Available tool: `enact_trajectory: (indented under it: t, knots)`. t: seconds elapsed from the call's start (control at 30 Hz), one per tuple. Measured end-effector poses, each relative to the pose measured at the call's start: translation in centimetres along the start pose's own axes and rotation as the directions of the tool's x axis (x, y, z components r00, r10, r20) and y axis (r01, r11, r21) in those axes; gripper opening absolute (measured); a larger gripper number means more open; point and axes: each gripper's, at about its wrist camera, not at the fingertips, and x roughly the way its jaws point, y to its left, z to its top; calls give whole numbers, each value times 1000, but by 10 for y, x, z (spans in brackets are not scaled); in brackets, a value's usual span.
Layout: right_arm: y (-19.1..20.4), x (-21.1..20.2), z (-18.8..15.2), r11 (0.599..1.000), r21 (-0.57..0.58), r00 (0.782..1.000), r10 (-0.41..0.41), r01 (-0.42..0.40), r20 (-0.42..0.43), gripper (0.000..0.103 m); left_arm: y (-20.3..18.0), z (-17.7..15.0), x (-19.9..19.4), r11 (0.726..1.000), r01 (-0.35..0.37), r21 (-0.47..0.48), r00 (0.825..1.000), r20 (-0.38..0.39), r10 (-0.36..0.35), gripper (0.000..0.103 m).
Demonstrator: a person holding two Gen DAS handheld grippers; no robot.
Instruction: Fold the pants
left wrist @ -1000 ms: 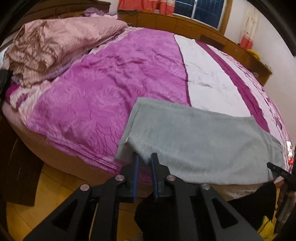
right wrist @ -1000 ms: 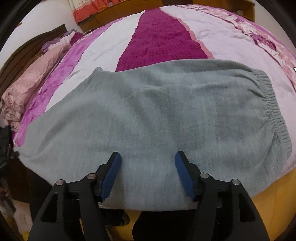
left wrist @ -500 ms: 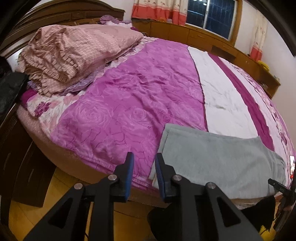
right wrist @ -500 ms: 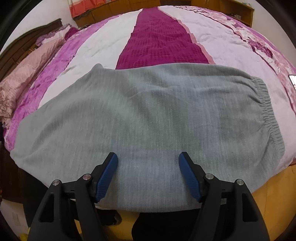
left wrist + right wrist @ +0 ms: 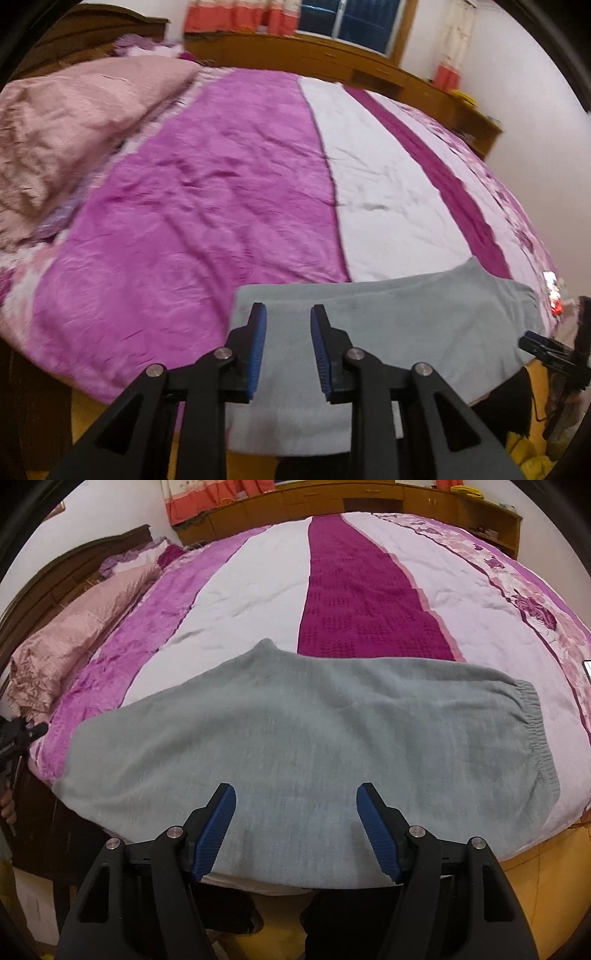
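Grey pants [image 5: 314,731] lie flat, folded lengthwise, across the near edge of the bed, with the elastic waistband [image 5: 535,716] at the right. They also show in the left wrist view [image 5: 388,325], leg end at the left. My left gripper [image 5: 288,314] is open and empty, hovering over the leg end. My right gripper [image 5: 295,794] is wide open and empty above the pants' near edge.
The bed has a purple, white and maroon striped cover [image 5: 369,590]. A pink quilt [image 5: 55,129] is heaped at the headboard side. Wooden cabinets [image 5: 332,55] line the far wall. A phone [image 5: 552,291] lies near the waistband. The wooden floor [image 5: 535,867] is below the bed edge.
My left gripper let go of the leg end, opened and swung right over the pants. My right gripper stayed open and pulled back slightly.
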Motion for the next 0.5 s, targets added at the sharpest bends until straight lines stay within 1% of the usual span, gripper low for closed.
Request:
enact_trajectory:
  t: [0.07,0.1,0.2,0.33,0.43,0.5]
  knots:
    - [0,5,-2,1000,7,1000,-2,2,-12,63,1,3,13,1000,15,10,1000,-25,-15,26]
    - [-1,7,-3,1000,12,1000,1,0,-20,63,1,4,19,1000,12,14,999,-37,-11,26]
    - [-3,14,-8,1000,17,999,-3,3,-42,63,4,5,34,999,-2,48,998,-58,4,26]
    - [-11,28,-15,999,36,996,0,3,-84,63,6,3,47,994,-43,105,996,-69,51,26]
    - [-11,33,-18,1000,29,997,-7,9,-83,63,7,-1,55,987,-66,145,994,-77,78,27]
    - [-8,34,-18,1000,7,996,-22,22,-83,63,9,-4,61,986,-62,156,993,-94,77,29]
